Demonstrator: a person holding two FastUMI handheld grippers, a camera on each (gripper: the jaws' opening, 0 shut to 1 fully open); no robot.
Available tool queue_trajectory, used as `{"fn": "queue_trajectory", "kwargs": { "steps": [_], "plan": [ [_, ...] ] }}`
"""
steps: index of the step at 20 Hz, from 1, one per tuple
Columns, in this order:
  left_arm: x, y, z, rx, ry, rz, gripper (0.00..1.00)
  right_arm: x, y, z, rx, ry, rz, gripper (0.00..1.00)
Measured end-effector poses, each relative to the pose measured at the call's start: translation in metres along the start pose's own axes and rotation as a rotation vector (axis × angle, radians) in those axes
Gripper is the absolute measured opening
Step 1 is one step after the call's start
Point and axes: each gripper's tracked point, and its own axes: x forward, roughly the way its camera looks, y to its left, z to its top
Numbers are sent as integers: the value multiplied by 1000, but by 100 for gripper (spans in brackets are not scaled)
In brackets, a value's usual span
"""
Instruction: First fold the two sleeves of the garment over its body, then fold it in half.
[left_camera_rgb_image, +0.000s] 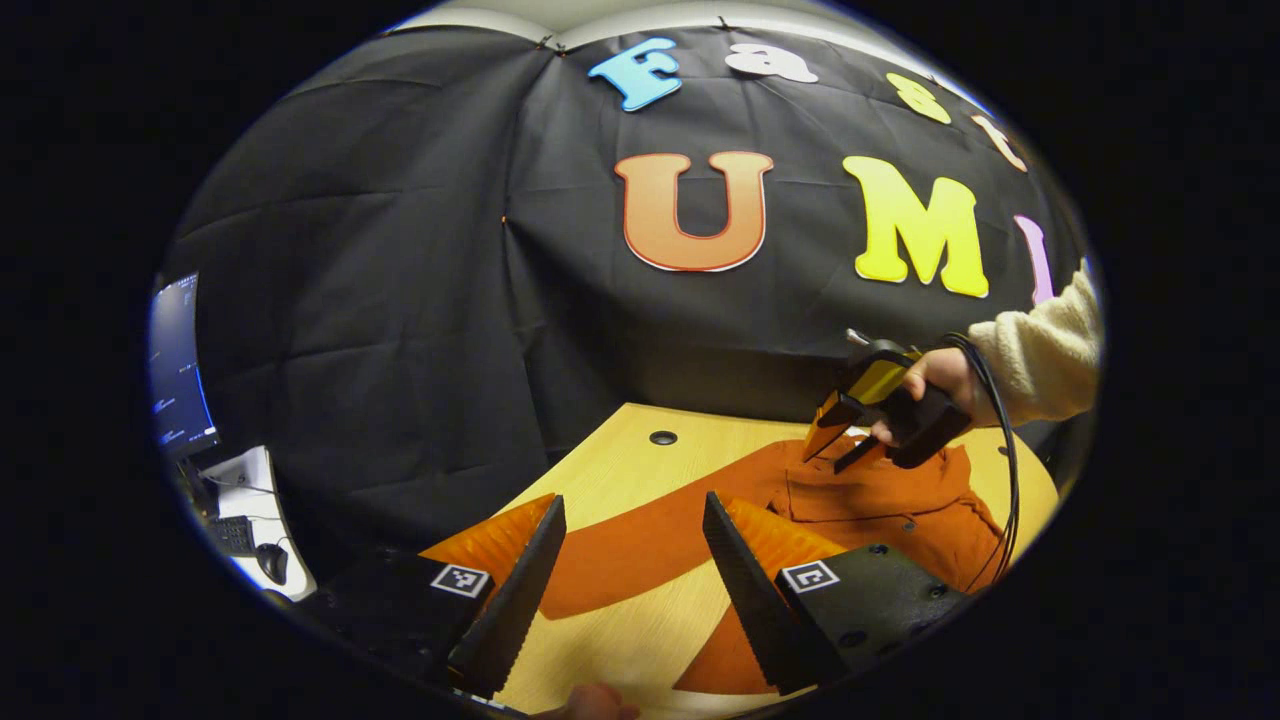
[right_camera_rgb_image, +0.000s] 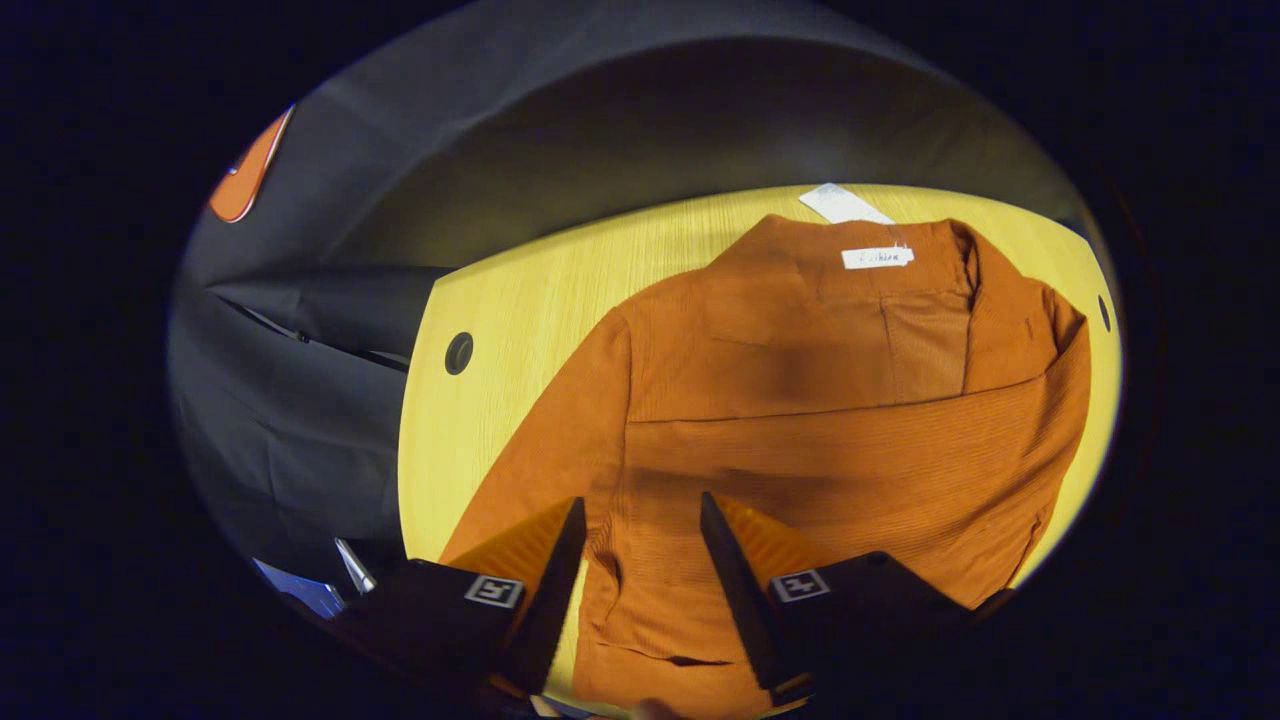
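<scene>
Pale wooden table (right_camera_rgb_image: 500, 330): rust-orange ribbed long-sleeved garment (right_camera_rgb_image: 800, 400) lies flat on it, collar toward 12 o'clock in the right gripper view. One sleeve (right_camera_rgb_image: 850, 450) already lies across the body; the other sleeve (left_camera_rgb_image: 640, 545) stretches out toward 7 o'clock. Soft, light, limp cloth, likely to sag; pinch at the cuff. Left gripper (left_camera_rgb_image: 630, 590) fingers apart, holding nothing. Right gripper (right_camera_rgb_image: 640, 590) likewise apart above the body.

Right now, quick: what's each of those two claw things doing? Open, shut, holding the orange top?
Left gripper: open, holding nothing, above the table.
Right gripper: open, holding nothing, over the orange garment.
</scene>
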Motion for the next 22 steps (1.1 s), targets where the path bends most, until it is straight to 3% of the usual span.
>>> {"fn": "queue_trajectory", "kwargs": {
  "steps": [3,5,6,7,10,11,12,13,15,17,22],
  "plan": [
    [21,16,-5,19,58,68,90,-34,0,1,-54,-33,24,87],
    [37,35,-12,66,107,130,91,-64,8,-2,-165,-88,89,87],
    [47,39,-18,51,126,134,92,-83,7,-3,-234,-136,98,99],
    [57,43,-28,26,161,147,93,-101,5,-5,-304,-170,94,96],
    [78,61,-64,-77,334,212,93,-140,1,-32,-406,-233,122,98],
    [83,67,-77,-93,404,230,93,-151,-1,-41,-411,-244,138,93],
    [86,74,-91,-90,473,256,98,-163,-4,-52,-419,-247,150,98],
    [90,76,-107,-85,553,268,93,-172,-9,-60,-427,-255,150,93],
    [89,68,-132,-101,691,260,94,-183,-25,-78,-465,-269,134,98],
    [88,62,-148,-152,770,263,94,-193,-42,-93,-504,-293,112,98],
    [89,70,-160,-431,897,317,94,-201,-97,-143,-509,-264,77,98]
  ]
}}
